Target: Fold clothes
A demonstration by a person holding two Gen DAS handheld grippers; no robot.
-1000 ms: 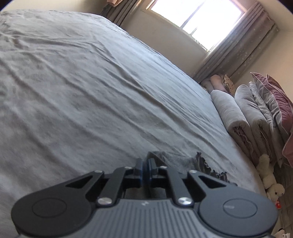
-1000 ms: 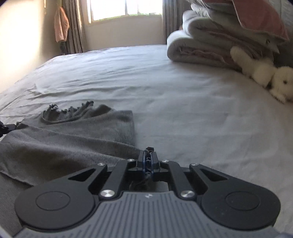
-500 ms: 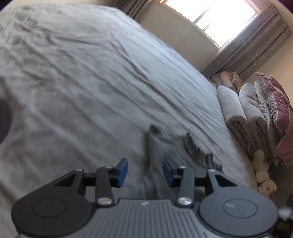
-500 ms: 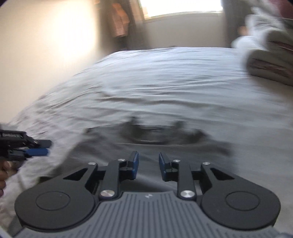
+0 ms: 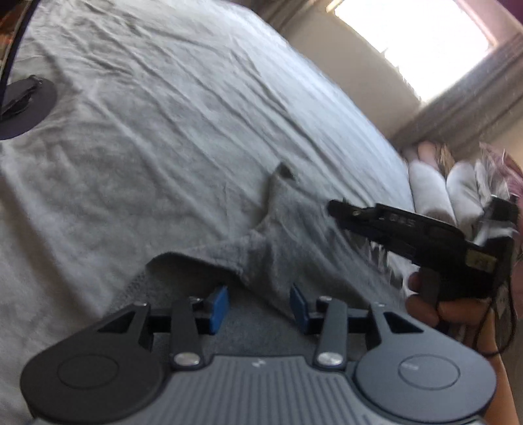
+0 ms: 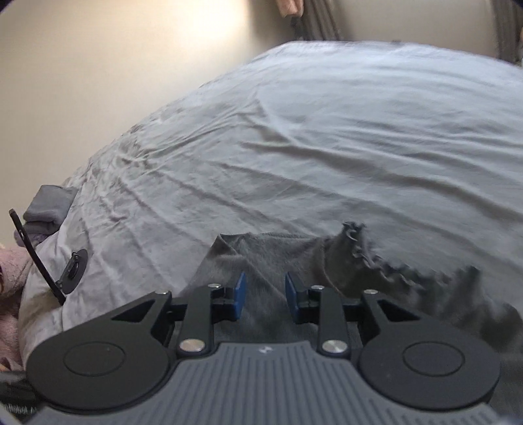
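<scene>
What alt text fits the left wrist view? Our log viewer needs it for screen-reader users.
The open left tool hovers over a grey garment lying rumpled on a grey bed. To its right, a hand holds the right tool above the garment. Pillows and a bright window lie beyond.

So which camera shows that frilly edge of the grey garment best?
The right wrist view: the ruffled edge runs unobstructed across the grey garment. In the left wrist view the right gripper covers most of it.
</scene>
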